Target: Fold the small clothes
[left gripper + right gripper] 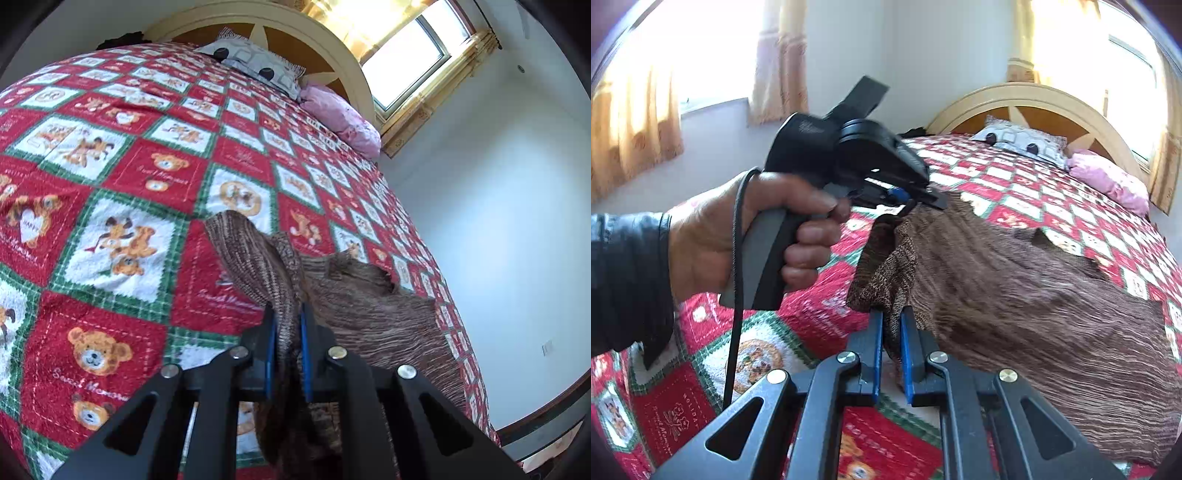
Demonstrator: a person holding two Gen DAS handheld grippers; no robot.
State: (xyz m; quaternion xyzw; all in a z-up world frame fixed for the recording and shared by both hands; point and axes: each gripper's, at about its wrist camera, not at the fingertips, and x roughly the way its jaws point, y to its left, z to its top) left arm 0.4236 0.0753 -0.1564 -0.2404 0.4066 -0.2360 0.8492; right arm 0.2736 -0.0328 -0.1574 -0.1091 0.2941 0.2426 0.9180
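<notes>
both tongs pinch ribbed brown knit garment [1034, 295]: left gripper [288, 314], right gripper [892, 317]; soft quilted bedspread [110, 184] beneath.

My left gripper [287, 325] clamped on brown knit garment [369, 306], teddy-bear quilt [122, 236] beneath, 2 pillows [258, 62] far ahead
</notes>
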